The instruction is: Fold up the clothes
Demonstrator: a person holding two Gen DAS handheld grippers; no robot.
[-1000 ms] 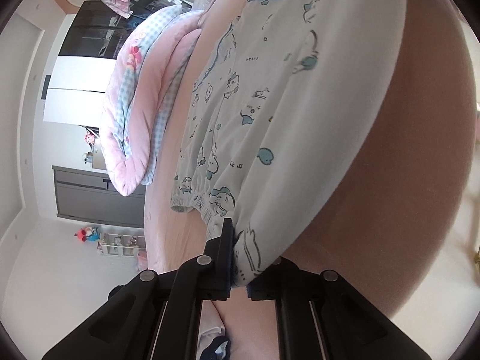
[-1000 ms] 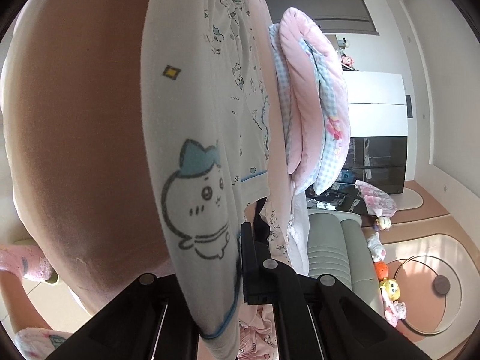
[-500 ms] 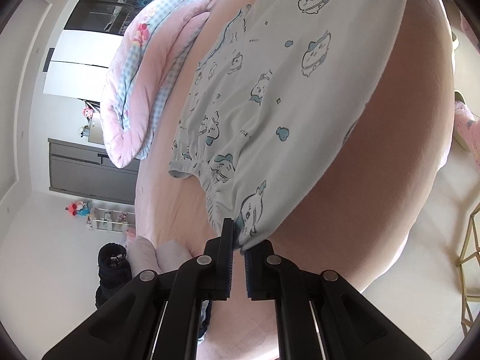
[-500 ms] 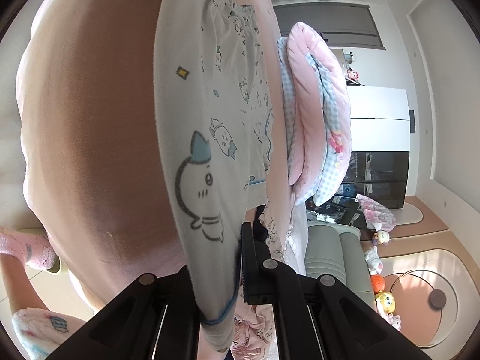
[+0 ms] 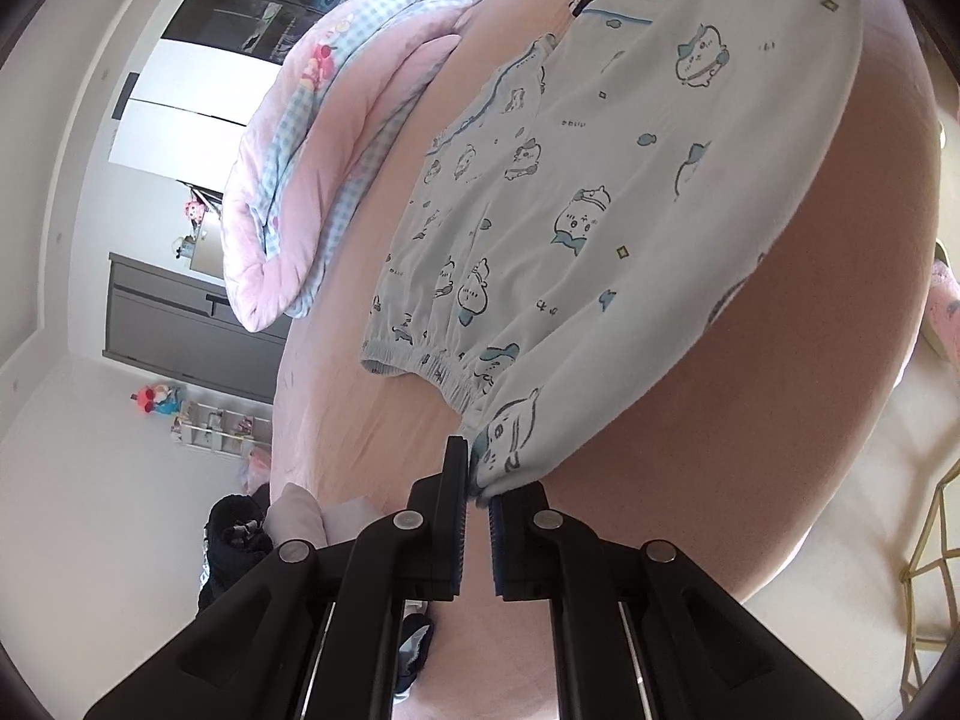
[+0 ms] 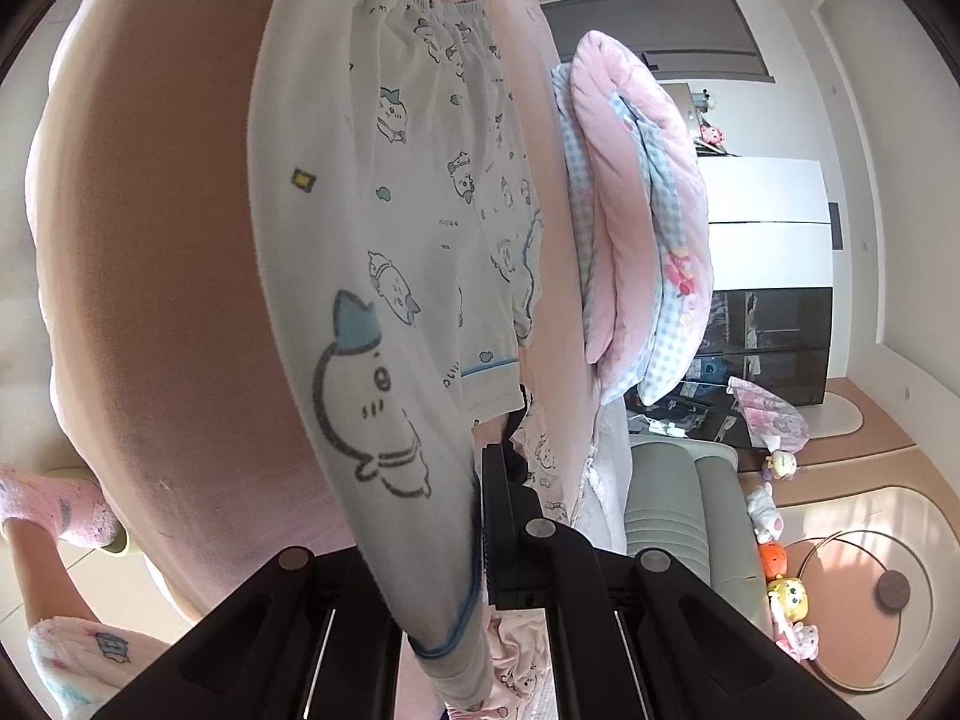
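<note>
I am holding the pale cartoon-print pyjama trousers [image 5: 600, 192] stretched along the near edge of the pink bed [image 5: 750, 396], with most of the cloth lying flat on the mattress. My left gripper [image 5: 476, 516] is pinching the waistband corner, its fingers nearly together with only the thickness of cloth between them. My right gripper [image 6: 477, 516] is clamping the blue-trimmed hem of one leg; there the draped fabric is covering one finger, so I am judging the pinch closed on the cloth rather than seeing it fully.

The left hold is looking thin, catching just the tip of the corner, so a firm pull could be slipping it free and letting that end drop off the bed's edge. The slack hanging below my right fingers could be bunching under the fold and leaving a crease.

Beyond the trousers, a rolled pink and blue-check quilt [image 5: 312, 180] is lying across the far side of the bed. More clothes [image 6: 540, 450] are heaped at the bed's end past the hem. No basket or box is showing in either view.
</note>
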